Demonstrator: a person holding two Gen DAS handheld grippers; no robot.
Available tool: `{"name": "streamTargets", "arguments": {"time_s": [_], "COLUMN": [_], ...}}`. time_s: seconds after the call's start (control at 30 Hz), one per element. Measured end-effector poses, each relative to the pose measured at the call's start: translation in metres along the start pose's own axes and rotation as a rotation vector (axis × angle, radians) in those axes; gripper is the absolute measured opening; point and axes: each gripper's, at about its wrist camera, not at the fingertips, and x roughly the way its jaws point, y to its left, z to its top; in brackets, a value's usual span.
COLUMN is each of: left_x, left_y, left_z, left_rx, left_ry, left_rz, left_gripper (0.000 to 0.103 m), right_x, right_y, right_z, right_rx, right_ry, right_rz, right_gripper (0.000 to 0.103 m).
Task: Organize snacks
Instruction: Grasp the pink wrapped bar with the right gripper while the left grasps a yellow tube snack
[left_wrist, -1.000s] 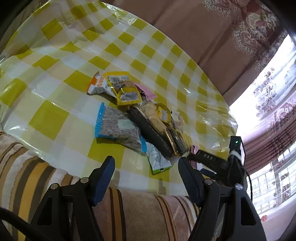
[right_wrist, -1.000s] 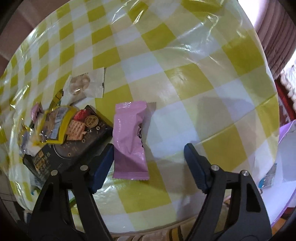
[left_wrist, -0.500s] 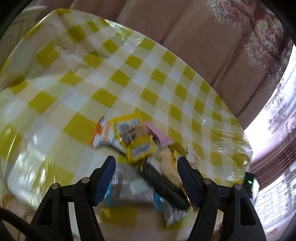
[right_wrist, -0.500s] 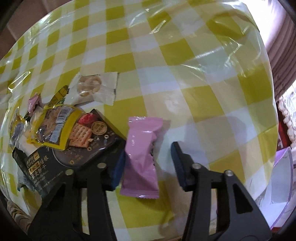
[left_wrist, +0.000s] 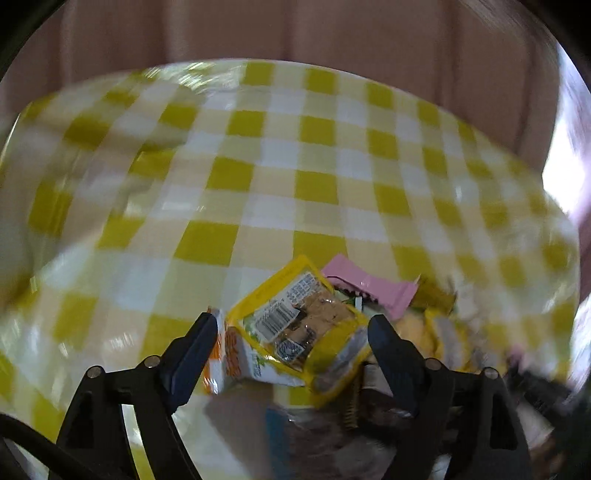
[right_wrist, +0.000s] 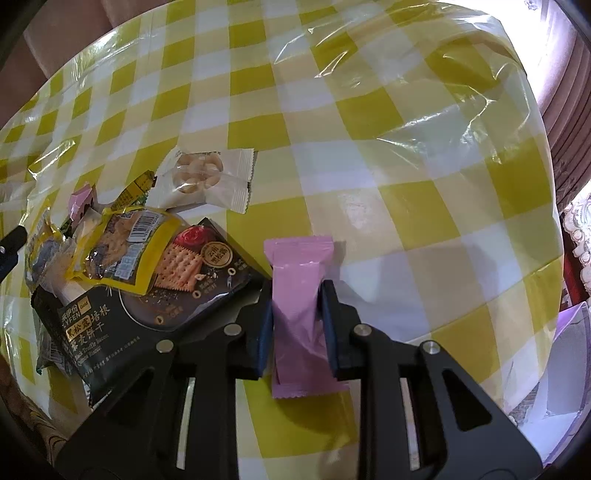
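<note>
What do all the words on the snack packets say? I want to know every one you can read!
"LYFEN Gold" – on the black cracker packet, with large Chinese characters beside it.
"Black Truffle Bacon" – small line low on the same packet; the line under it is too small to read.
Round gold badge on that packet: Chinese characters, too small.
Yellow packet: barcode label, digits too small; blurred in the left view too.
Pink packet: no print visible.

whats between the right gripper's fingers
The pink packet stands between the closing fingers of the right gripper, seen in the right wrist view.
</note>
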Motion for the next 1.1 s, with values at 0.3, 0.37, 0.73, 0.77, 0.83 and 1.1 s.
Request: {"name": "streamTargets", "arguments": {"time_s": [0.3, 0.37, 0.73, 0.77, 0.83, 1.1], "left_x": [0.029, 0.033, 0.022, 0.02, 0.019, 0.019], "left_y": [0.0, -0.009, -0.016, -0.015, -0.014, -0.003], "left_z": [0.001, -0.001, -0.003, -0.003, -0.005, -0.004], "left_rx": [0.228, 0.285, 0.334, 0.315, 0.3, 0.208], "left_ry": [0.066, 0.059, 0.028, 0.03, 0.039, 0.053], "left_rz": [0.019, 0.063, 0.006, -0.03, -0.056, -0.121], "left_gripper": [0.098, 0.094, 0.027, 0.02, 0.02, 0.019], "right_x": [-0.002, -0.002, -0.002, -0.002, -0.002, -0.001], "right_y": [-0.001, 0.0, 0.002, 0.002, 0.002, 0.001], "right_z": [-0.002, -0.001, 0.0, 0.0, 0.0, 0.0], "right_rx": [-0.005, -0.003, 0.0, 0.0, 0.001, 0.009], "right_ry": [-0.012, -0.013, -0.018, -0.018, -0.021, -0.024], "right_rz": [0.004, 0.0, -0.007, -0.007, -0.007, -0.001], "right_gripper": [0.028, 0.028, 0.028, 0.028, 0.028, 0.028]}}
